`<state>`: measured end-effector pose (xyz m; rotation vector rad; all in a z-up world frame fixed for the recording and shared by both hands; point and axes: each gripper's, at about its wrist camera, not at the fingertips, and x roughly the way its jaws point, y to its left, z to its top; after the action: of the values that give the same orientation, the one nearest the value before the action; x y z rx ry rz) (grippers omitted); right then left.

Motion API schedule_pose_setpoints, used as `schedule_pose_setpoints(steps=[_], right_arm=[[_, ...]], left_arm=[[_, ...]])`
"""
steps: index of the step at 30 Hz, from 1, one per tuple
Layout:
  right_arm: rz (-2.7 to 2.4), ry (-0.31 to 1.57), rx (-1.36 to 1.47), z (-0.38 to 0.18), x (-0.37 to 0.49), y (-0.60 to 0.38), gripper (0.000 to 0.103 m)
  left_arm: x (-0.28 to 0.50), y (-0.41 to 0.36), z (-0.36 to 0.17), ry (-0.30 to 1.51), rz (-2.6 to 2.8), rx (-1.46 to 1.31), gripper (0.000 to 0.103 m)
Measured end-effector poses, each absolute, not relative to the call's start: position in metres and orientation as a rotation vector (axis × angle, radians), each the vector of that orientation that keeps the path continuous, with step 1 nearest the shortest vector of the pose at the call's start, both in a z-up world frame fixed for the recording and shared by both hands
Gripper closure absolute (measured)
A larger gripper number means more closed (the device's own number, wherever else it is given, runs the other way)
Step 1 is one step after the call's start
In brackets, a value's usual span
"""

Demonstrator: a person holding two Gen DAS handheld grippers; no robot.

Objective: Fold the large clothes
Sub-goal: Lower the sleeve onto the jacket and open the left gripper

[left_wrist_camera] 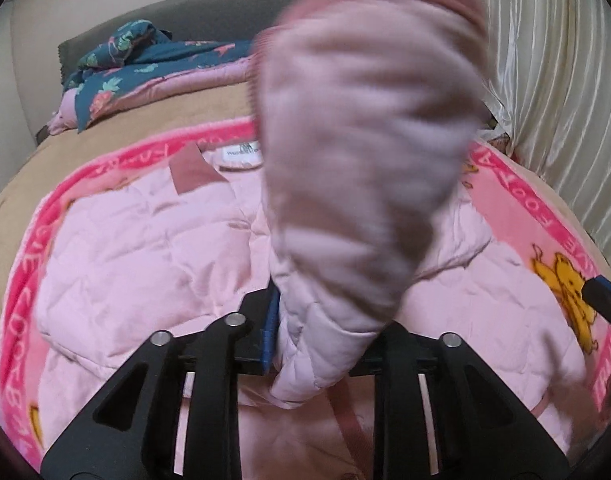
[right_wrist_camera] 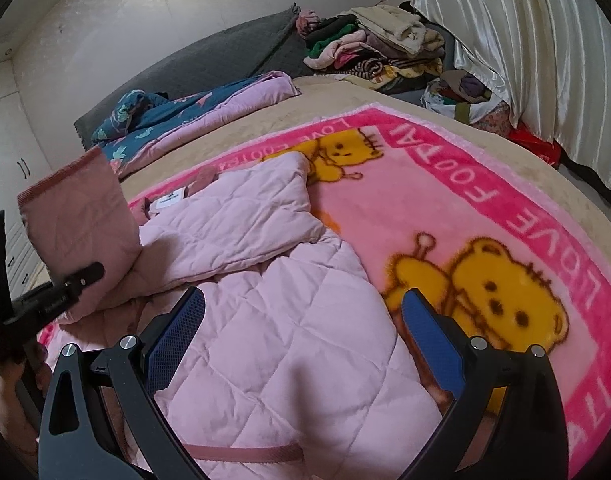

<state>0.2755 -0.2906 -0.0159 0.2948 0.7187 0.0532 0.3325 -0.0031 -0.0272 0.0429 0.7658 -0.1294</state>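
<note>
A pale pink quilted jacket [right_wrist_camera: 265,320] lies spread on a pink bear-print blanket [right_wrist_camera: 485,200] on the bed. My left gripper [left_wrist_camera: 317,320] is shut on the jacket's sleeve [left_wrist_camera: 365,152], which stands up in front of the lens, blurred, its darker pink cuff at the top. The right wrist view shows that sleeve [right_wrist_camera: 77,220] held up at the left over the jacket body by the left gripper [right_wrist_camera: 65,284]. My right gripper [right_wrist_camera: 305,320] is open just above the jacket's right side, one blue pad over the quilting and the other over the blanket's bear.
A folded blue floral quilt [right_wrist_camera: 177,112] lies at the head of the bed by the grey headboard [right_wrist_camera: 225,56]. Piled clothes [right_wrist_camera: 385,48] and bags sit at the far right corner under a cream curtain [right_wrist_camera: 525,52]. White cupboards [right_wrist_camera: 9,152] stand at the left.
</note>
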Motion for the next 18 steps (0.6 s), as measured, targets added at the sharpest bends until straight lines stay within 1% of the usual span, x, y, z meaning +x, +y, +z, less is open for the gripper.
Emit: schedule_pose_setpoints(steps=[2, 4, 6, 8, 9, 12, 14, 18], right_arm=[[0.042, 0.721, 0.297, -0.018, 0.276, -0.29, 0.005], [0.036, 0.725, 0.302, -0.02, 0.277, -0.291, 0.005], [0.027, 0.731, 0.3, -0.021, 0.278, -0.291, 0.005], [0.014, 0.729, 0.293, -0.021, 0.279, -0.292, 0.005], [0.003, 0.728, 0.293, -0.021, 0.279, -0.293, 0.005], [-0.013, 0.725, 0.298, -0.019, 0.281, -0.295, 0.005], [-0.016, 0.725, 0.292, -0.018, 0.282, -0.294, 0.005], [-0.012, 0.732, 0.299, -0.019, 0.286, -0.288, 0.005]], left_arm=[[0.332, -0.005, -0.032, 0.777, -0.137, 0.041, 0.077], [0.33, -0.011, -0.037, 0.783, -0.146, 0.052, 0.074], [0.326, -0.018, -0.041, 0.788, -0.163, 0.08, 0.064], [0.324, -0.024, -0.045, 0.804, -0.191, 0.091, 0.036], [0.322, -0.025, -0.047, 0.812, -0.198, 0.094, 0.031], [0.312, -0.032, -0.054, 0.843, -0.228, 0.129, 0.026], [0.308, -0.03, -0.055, 0.867, -0.277, 0.118, 0.012], [0.302, -0.024, -0.05, 0.882, -0.333, 0.106, 0.009]])
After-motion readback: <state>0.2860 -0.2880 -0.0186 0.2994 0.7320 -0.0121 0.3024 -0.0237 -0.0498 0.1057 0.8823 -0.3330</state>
